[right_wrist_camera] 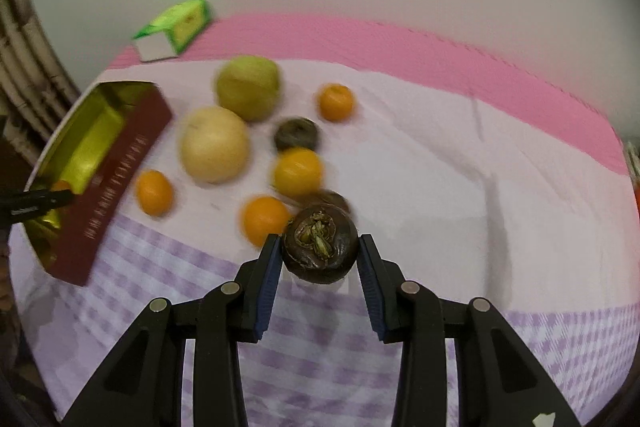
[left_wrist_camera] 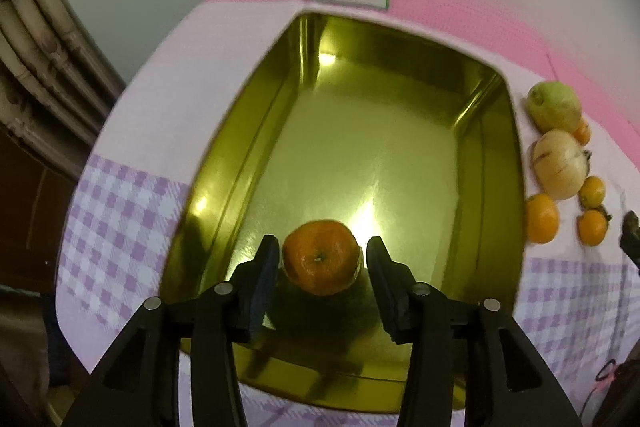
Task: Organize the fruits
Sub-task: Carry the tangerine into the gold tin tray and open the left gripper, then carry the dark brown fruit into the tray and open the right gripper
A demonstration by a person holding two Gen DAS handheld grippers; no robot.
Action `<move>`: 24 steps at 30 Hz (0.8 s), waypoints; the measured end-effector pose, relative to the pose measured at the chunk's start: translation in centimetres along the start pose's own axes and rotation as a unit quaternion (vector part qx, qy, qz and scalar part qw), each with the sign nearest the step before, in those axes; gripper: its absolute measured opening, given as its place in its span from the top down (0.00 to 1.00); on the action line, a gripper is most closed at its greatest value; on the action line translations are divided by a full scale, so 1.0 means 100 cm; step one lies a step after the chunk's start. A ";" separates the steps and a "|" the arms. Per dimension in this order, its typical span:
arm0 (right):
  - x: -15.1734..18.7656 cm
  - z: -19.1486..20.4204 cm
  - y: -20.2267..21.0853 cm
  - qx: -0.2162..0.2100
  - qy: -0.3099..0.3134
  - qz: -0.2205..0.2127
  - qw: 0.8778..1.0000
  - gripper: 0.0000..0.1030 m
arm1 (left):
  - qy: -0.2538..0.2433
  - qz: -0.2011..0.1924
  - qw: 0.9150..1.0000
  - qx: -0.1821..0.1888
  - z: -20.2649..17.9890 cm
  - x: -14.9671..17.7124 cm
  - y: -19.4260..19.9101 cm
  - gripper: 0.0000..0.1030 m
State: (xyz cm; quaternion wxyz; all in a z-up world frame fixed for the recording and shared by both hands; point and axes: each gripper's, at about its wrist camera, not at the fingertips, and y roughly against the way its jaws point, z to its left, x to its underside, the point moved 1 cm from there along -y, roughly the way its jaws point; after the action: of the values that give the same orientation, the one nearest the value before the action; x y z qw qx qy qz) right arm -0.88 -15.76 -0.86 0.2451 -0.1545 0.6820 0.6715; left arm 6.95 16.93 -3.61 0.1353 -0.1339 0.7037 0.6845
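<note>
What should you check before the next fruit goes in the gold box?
1. Orange inside the gold tin: ok.
2. Left gripper let go of orange: cannot tell; gaps look small.
3. Room left in tin: ok, floor mostly bare.
4. Right gripper holding dark brown fruit: ok, fingers touch both sides.
5. Brown fruit lifted off the cloth: cannot tell.
6. Other fruit out of the way: not ok, an orange sits right beside it.

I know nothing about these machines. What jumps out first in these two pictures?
The shiny gold tin fills the left wrist view, with one orange sitting between the left gripper fingers, which stand slightly apart from it. In the right wrist view, the right gripper pinches a dark brown fruit above the checked cloth. Behind it lie loose oranges and two pale round fruits.
</note>
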 end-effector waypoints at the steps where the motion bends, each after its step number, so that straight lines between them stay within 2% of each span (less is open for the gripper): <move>1: -0.005 0.009 0.000 -0.008 0.007 -0.002 1.000 0.65 | 0.001 -0.013 1.000 -0.001 0.001 -0.001 0.007 0.45; 5: -0.024 0.050 -0.003 -0.046 0.037 -0.007 0.998 0.65 | 0.004 -0.065 0.998 -0.025 0.009 -0.001 0.037 0.33; 7: -0.032 0.076 -0.005 -0.066 0.056 -0.009 0.996 0.65 | 0.013 -0.079 0.996 -0.039 0.016 0.002 0.046 0.27; 9: -0.040 0.103 -0.006 -0.083 0.078 -0.015 0.993 0.65 | 0.021 -0.084 0.995 -0.049 0.022 0.006 0.052 0.25; 14: -0.053 0.158 -0.018 -0.106 0.128 -0.020 0.986 0.65 | 0.047 -0.077 0.994 -0.061 0.043 0.020 0.055 0.23; 17: -0.057 0.181 -0.033 -0.111 0.147 -0.010 0.983 0.65 | 0.059 -0.075 0.993 -0.063 0.050 0.021 0.054 0.22; 24: -0.053 0.204 -0.054 -0.099 0.165 0.014 0.981 0.65 | 0.065 -0.070 0.994 -0.061 0.053 0.020 0.051 0.21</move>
State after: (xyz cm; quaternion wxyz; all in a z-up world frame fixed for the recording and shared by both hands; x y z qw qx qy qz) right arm 9.03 3.56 -2.13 0.1031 -0.2773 0.6455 0.7042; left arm 3.23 22.40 0.22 0.1289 -0.2351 0.6566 0.7050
